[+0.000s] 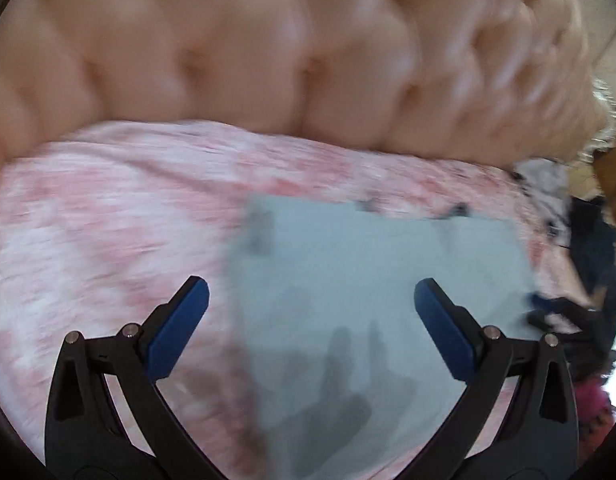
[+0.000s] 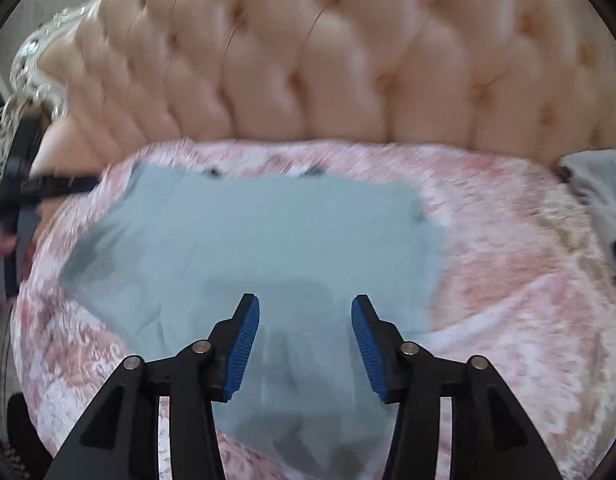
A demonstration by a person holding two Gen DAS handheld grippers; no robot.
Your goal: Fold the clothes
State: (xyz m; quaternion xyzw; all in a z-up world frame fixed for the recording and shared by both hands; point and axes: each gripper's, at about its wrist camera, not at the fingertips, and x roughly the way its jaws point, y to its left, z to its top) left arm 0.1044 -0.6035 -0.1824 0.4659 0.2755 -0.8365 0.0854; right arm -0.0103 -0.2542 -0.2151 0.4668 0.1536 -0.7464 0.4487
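- Right wrist view: light blue garment [image 2: 244, 240] lies flat on the pink bedspread [image 2: 507, 300], likely spread out so edges can be folded over.
- Right tongs [image 2: 305, 316] part-open above its near edge, nothing between the pads; probably poised for the next pinch.
- Left wrist view: left tongs [image 1: 311, 294] wide open and empty, garment's left edge running between them.
- Tufted headboard [image 2: 347, 60] at twelve o'clock.
- Motion blur hides seams and garment type; dark clutter [image 1: 587, 248] at three o'clock unreadable; grey cloth [image 2: 599, 184] cut off.
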